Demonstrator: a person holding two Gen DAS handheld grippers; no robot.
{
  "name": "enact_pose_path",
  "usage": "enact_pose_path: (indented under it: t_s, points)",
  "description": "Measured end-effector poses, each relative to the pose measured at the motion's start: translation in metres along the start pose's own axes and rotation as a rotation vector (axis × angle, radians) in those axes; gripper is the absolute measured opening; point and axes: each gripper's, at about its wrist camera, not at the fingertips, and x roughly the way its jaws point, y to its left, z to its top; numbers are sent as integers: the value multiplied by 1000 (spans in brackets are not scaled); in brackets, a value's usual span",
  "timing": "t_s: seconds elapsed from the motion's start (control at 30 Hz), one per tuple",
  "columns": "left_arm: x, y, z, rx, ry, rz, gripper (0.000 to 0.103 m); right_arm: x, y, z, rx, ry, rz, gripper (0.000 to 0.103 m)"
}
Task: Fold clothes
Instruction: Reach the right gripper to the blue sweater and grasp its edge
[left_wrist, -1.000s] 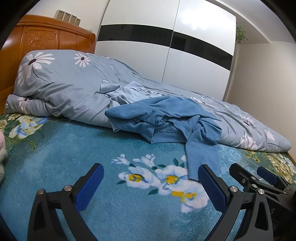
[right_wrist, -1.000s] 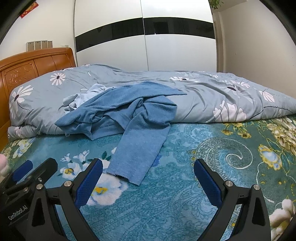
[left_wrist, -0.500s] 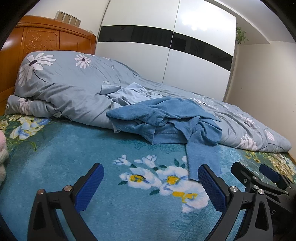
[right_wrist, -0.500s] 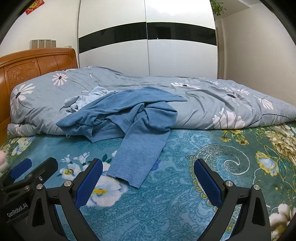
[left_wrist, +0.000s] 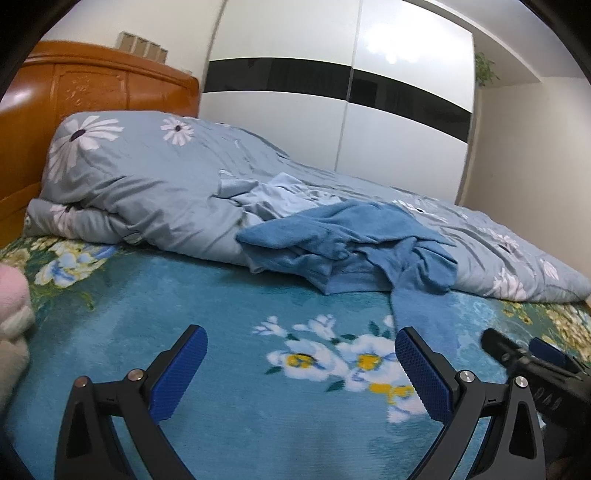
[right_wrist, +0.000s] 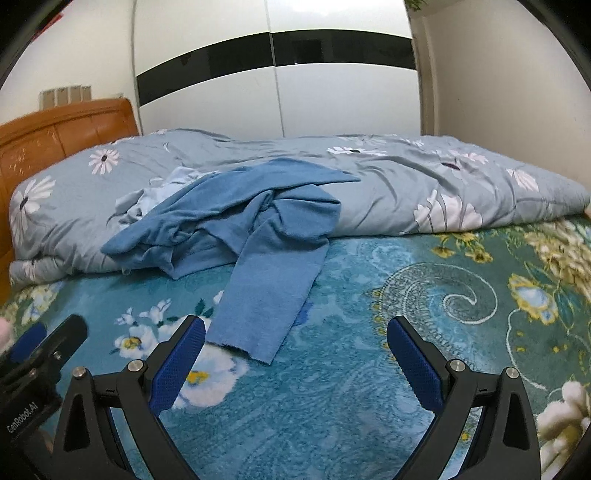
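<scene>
1. Your left gripper (left_wrist: 299, 373) and your right gripper (right_wrist: 295, 365) both have their fingers wide apart and hold nothing; they hover low over the teal floral blanket (right_wrist: 369, 387).
2. The blue sweater (right_wrist: 251, 221) lies crumpled, partly on the grey duvet (right_wrist: 424, 192) and partly on the blanket, with one sleeve (right_wrist: 269, 295) stretched toward you, just ahead of the right gripper.
3. Risk: if you pull only the sleeve, the body will probably drag in a bunch and stay twisted, because the folds are tangled.
4. Risk: a pale blue garment (left_wrist: 280, 195) lies under the sweater's far side. A deep grasp there may take both, or catch the duvet.
5. Risk: the blanket pile looks soft, so low fingers may pinch it together with the cloth.
6. Count: two grippers, one blue sweater, one pale blue garment as far as I can tell, one duvet, one blanket, one wooden headboard (left_wrist: 92, 85), and something pink and soft (left_wrist: 13, 302) at the left edge.
</scene>
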Motion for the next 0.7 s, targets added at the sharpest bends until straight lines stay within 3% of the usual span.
enact_pose_path:
  t_s: [0.17, 0.23, 0.33, 0.4, 0.53, 0.7]
  points:
    - [-9, 30, 6, -25, -44, 70, 103, 18, 24, 31, -48, -34, 27, 99]
    - [-14, 43, 8, -44, -74, 113, 103, 38, 41, 46, -95, 1, 58, 99]
    - [-14, 62, 7, -112, -63, 113, 103, 71, 65, 66, -162, 65, 96, 98]
    - [-12, 73, 6, -165, -46, 96, 103, 92, 78, 70, -234, 89, 40, 88]
    - [-11, 81, 5, -206, -36, 89, 103, 133, 95, 68, -367, 141, -44, 52]
    - [-12, 77, 3, -196, -27, 76, 103, 163, 91, 66, -311, 181, -40, 51]
